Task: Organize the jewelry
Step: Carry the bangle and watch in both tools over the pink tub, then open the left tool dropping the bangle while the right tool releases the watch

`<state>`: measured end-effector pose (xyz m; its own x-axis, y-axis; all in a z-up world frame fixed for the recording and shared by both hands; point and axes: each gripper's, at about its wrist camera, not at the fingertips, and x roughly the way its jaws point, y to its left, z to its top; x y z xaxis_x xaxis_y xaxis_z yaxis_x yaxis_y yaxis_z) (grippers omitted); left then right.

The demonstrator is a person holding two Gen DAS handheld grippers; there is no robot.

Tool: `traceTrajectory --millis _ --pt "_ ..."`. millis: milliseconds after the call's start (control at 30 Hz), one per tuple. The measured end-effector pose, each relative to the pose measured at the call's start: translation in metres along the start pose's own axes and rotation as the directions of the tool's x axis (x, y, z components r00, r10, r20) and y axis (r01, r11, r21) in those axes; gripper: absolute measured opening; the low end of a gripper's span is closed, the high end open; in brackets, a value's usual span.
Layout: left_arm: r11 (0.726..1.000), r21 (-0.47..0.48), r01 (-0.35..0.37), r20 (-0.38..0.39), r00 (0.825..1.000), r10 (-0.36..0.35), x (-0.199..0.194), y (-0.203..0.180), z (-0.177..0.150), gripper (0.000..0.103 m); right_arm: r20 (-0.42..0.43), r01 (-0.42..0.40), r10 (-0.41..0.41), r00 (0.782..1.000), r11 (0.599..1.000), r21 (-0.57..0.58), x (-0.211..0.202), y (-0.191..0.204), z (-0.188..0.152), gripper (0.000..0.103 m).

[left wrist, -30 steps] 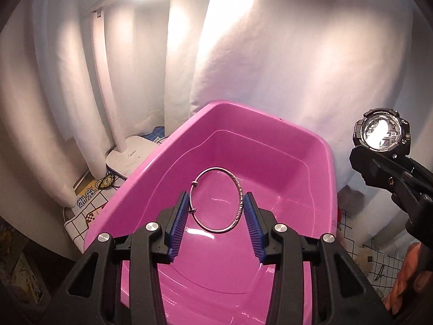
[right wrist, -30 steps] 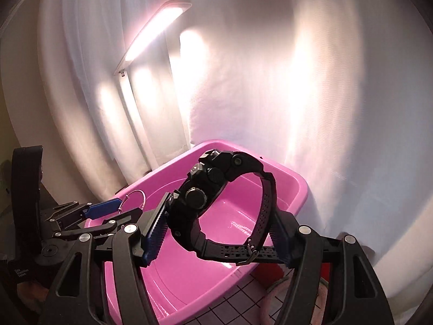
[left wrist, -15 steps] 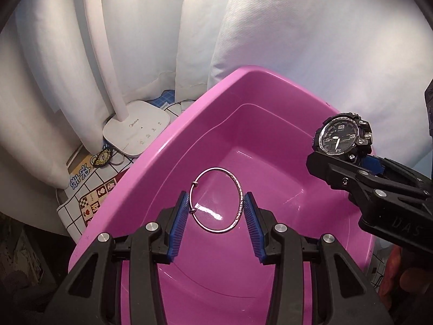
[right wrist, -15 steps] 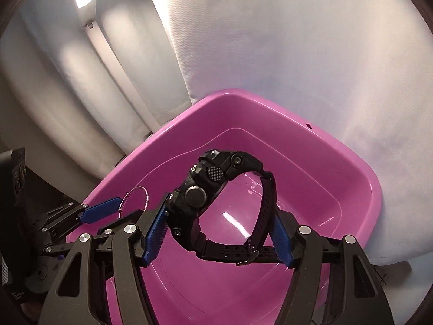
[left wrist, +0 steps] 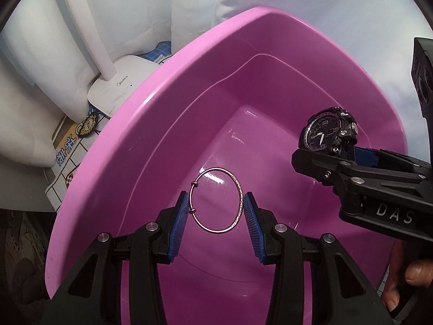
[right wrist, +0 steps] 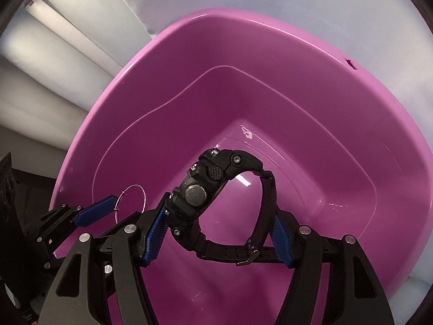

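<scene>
My left gripper [left wrist: 215, 211] is shut on a thin silver bangle [left wrist: 238, 189], held upright above the inside of a pink plastic tub [left wrist: 151, 124]. My right gripper [right wrist: 216, 224] is shut on a black wristwatch [right wrist: 208, 187], also held over the tub [right wrist: 351, 124]. In the left wrist view the watch [left wrist: 326, 132] and the right gripper's arm show at the right, over the tub's right side. In the right wrist view the left gripper's blue pad [right wrist: 94, 211] and the bangle [right wrist: 143, 195] show at the lower left. The tub holds nothing else.
A white desk lamp with its base [left wrist: 119, 89] stands left of the tub on a patterned cloth [left wrist: 67, 146]. White curtains [left wrist: 121, 8] hang close behind the tub. A hand [left wrist: 414, 273] shows at the lower right.
Both grippers have moved forward and tilted down over the tub, which now fills both views. Both still hold their items; the watch has come lower and nearer to the bangle.
</scene>
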<state>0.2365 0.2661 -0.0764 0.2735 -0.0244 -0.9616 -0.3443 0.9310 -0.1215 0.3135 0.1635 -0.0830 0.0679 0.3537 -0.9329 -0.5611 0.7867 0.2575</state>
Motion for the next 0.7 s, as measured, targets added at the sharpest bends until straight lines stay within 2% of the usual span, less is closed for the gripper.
traceTrajectory --millis 333,533,700 --pt "0.997 -0.061 0.043 -0.105 0.993 -0.049 0.02 0.013 0.002 0.041 -0.124 0.03 -0.025 0.992 0.999 0.043 0.035 0.007 0.024 0.064" --pt "0.995 -0.088 0.053 -0.122 0.991 -0.063 0.023 0.02 0.001 0.041 -0.13 0.051 -0.042 0.991 0.997 0.066 0.036 -0.005 0.021 0.065" --pt "0.997 -0.069 0.029 -0.124 0.992 -0.038 0.021 0.017 0.0 0.042 -0.138 0.057 -0.044 0.989 0.994 0.093 0.037 -0.016 0.013 0.065"
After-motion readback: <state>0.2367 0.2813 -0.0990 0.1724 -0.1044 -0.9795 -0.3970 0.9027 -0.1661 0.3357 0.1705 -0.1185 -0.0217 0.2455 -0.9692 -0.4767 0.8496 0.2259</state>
